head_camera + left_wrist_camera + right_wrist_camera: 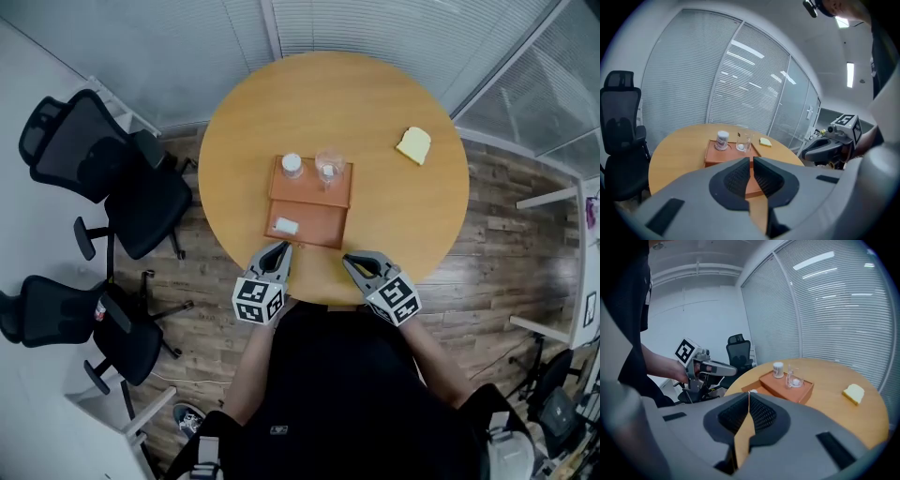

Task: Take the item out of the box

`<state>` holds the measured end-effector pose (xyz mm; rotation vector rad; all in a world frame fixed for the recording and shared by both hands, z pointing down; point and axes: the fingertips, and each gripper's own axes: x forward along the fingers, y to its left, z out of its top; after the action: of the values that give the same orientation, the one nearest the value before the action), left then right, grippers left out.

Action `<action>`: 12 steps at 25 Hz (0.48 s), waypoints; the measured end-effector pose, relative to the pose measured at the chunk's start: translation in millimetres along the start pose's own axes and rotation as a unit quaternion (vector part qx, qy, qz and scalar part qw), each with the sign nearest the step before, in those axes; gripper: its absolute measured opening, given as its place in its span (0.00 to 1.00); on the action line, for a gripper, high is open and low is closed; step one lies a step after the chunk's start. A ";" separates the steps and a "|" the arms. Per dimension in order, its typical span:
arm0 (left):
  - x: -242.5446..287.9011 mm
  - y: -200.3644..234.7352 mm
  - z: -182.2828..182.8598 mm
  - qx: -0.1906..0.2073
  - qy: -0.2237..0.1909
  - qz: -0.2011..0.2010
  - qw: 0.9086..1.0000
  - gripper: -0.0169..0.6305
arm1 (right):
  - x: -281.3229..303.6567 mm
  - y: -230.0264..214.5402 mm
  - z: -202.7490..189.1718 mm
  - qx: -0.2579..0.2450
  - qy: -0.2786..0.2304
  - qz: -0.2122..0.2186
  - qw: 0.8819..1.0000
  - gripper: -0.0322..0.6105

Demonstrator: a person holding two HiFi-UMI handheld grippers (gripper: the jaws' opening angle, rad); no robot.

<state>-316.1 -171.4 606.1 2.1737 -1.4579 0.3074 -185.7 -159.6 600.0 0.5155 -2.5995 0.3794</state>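
Observation:
A shallow orange box (323,223) lies on the round wooden table (394,211). In it stand a white jar (292,165) and a clear glass (328,167) at the far end, and a small white item (285,225) lies at the near left. My left gripper (280,249) hovers at the box's near left corner, shut and empty. At the table's near edge, right of the box, my right gripper (350,262) is also shut with nothing in it. The left gripper view shows the box (712,157), jar (722,140) and glass (743,142) beyond its closed jaws.
A yellow sponge (413,144) lies on the table's far right. Two black office chairs (112,178) (84,319) stand on the floor to the left. Blinds and glass walls run behind the table. The person's body is close to the near edge.

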 end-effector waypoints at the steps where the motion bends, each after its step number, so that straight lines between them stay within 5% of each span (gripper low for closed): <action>1: 3.2 3.1 -1.4 0.001 0.005 -0.002 1.000 0.04 | 1.0 -0.6 -1.1 0.004 0.001 -0.006 1.000 0.06; 12: 37.7 31.3 -14.4 0.012 0.054 -0.011 0.998 0.28 | 4.0 -5.7 -8.9 0.036 0.008 -0.052 0.998 0.06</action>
<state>-328.2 -203.4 644.0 2.1556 -1.3758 0.4290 -183.1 -162.8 610.6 0.6671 -2.5394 0.4407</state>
